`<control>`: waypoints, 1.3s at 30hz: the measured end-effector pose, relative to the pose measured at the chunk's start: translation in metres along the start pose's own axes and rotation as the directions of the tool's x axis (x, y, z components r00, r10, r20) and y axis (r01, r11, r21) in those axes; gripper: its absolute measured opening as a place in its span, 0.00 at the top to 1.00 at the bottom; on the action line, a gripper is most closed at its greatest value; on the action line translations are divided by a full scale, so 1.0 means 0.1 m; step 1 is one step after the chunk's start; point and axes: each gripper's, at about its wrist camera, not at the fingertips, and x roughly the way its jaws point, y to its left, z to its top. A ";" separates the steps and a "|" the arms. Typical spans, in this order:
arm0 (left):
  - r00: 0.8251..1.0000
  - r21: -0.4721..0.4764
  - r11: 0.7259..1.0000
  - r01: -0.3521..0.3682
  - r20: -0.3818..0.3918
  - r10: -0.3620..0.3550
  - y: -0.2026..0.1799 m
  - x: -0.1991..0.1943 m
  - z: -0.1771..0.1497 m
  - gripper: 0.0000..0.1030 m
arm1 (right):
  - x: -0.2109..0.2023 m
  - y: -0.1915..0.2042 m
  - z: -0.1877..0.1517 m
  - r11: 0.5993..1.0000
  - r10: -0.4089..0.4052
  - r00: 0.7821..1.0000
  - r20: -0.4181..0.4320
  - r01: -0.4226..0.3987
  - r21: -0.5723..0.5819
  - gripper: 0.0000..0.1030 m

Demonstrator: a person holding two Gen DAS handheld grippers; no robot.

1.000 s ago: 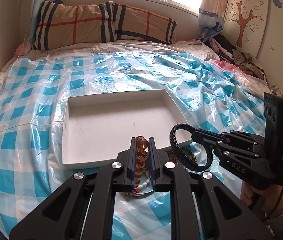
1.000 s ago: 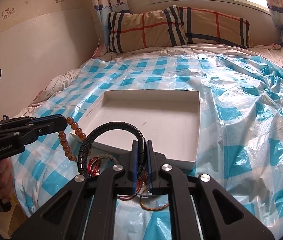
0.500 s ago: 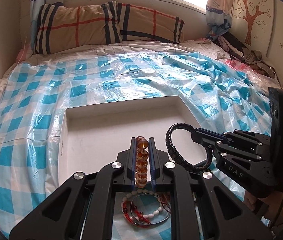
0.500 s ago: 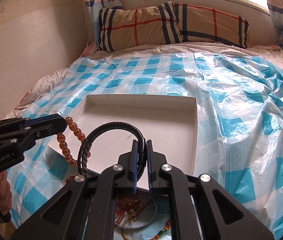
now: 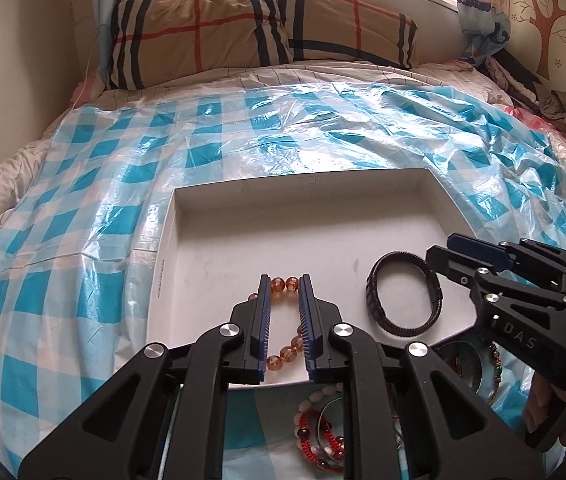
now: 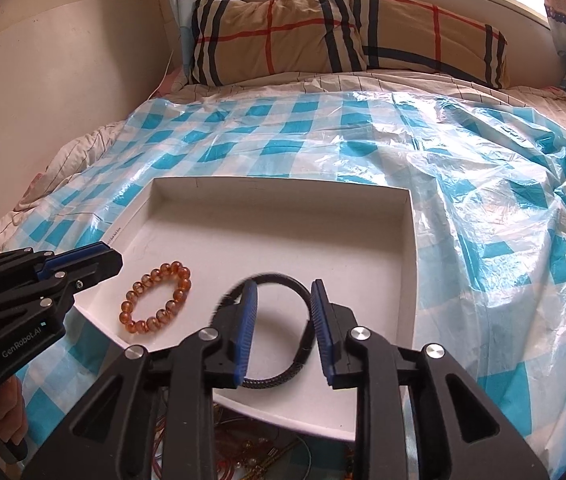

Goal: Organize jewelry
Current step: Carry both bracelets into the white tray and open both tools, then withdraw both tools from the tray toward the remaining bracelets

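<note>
White tray point(image 5: 363, 196) on the bed: amber bead bracelet point(image 6: 155, 298) near its front-left corner, black braided bracelet point(image 5: 403, 300) beside it. Left hand-held gripper point(image 5: 285, 320) and right hand-held gripper point(image 6: 283, 328) had just been opening, pads clear of both bracelets.

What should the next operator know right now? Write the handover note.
Left gripper: fingers just opened, amber bead bracelet released, lying in the white tray.
Right gripper: fingers just opened, black braided bracelet between them but unpinched, also lying in the tray.
Done: two bracelets in the tray.
Left: remaining jewelry pile on the checkered plastic sheet, in front of the tray's near edge. Back both grippers out and pick from there.
</note>
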 end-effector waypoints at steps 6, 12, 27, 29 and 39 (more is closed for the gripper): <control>0.999 0.032 0.998 -0.048 0.017 0.047 -0.07 -0.33 -0.18 0.54 | -0.43 0.01 -0.20 1.000 0.016 1.000 0.004 -0.016 0.006 0.70; 0.998 0.077 0.996 -0.055 0.004 0.055 -0.19 -0.62 -0.45 0.48 | -0.80 -0.04 -0.49 0.999 0.027 1.000 -0.010 -0.027 0.039 0.68; 0.996 0.058 0.995 -0.083 -0.035 0.085 -0.07 -0.96 -0.83 0.36 | -1.15 -0.05 -0.85 0.996 0.046 0.998 -0.037 -0.042 0.080 0.67; 0.995 0.051 0.995 -0.088 -0.046 0.091 -0.02 -0.94 -0.88 0.33 | -1.13 -0.06 -0.88 0.996 0.046 0.998 -0.045 -0.043 0.078 0.67; 0.992 0.046 0.996 -0.083 -0.096 0.087 0.06 -0.71 -1.00 0.32 | -0.87 -0.08 -0.94 0.996 0.060 0.993 -0.099 -0.053 0.069 0.67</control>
